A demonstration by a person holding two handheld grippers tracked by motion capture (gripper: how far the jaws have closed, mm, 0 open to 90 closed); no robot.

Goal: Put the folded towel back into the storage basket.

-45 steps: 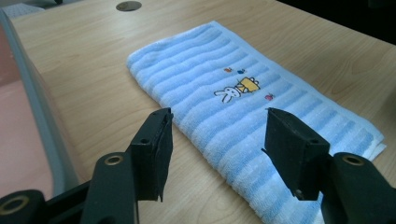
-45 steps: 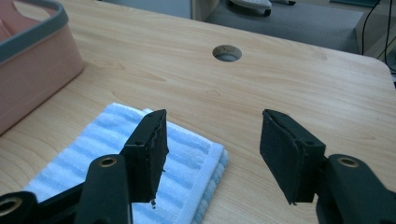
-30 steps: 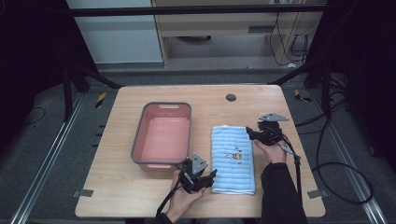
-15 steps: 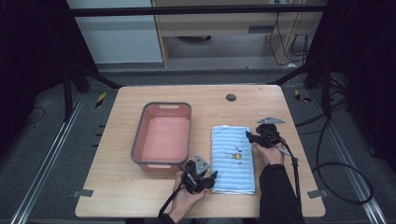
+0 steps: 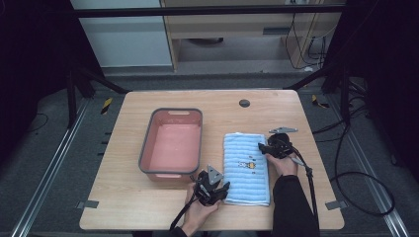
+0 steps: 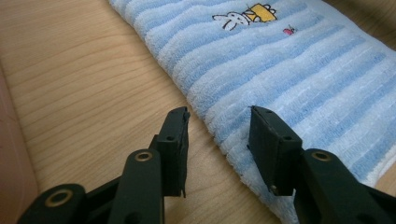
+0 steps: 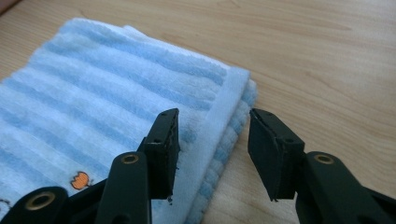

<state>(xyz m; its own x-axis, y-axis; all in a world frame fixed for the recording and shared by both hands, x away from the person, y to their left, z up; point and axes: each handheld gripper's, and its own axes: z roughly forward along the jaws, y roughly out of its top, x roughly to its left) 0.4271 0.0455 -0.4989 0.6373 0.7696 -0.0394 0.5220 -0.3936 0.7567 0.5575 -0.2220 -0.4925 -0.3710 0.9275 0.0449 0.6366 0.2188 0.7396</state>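
Observation:
A blue striped towel (image 5: 245, 168) with a small rabbit picture lies folded on the wooden table (image 5: 296, 108), to the right of a pink basin (image 5: 173, 143). My left gripper (image 5: 223, 189) is at the towel's near left corner. In the left gripper view it (image 6: 218, 140) straddles the towel's (image 6: 280, 70) edge, one jaw over wood and one over cloth; the jaws have just been closing but stand apart from the cloth. My right gripper (image 5: 263, 147) is at the far right edge. It (image 7: 212, 149) also straddles the towel's (image 7: 93, 93) folded edge, its jaws just closing, not pressing.
The pink basin stands empty at the table's left half. A dark round hole (image 5: 244, 103) sits near the table's far edge. Bare wood (image 7: 327, 56) lies to the right of the towel. Cables trail from both grippers off the near edge.
My right gripper has sunk toward the towel's far right edge. The left hand has hardly moved at the near left corner.

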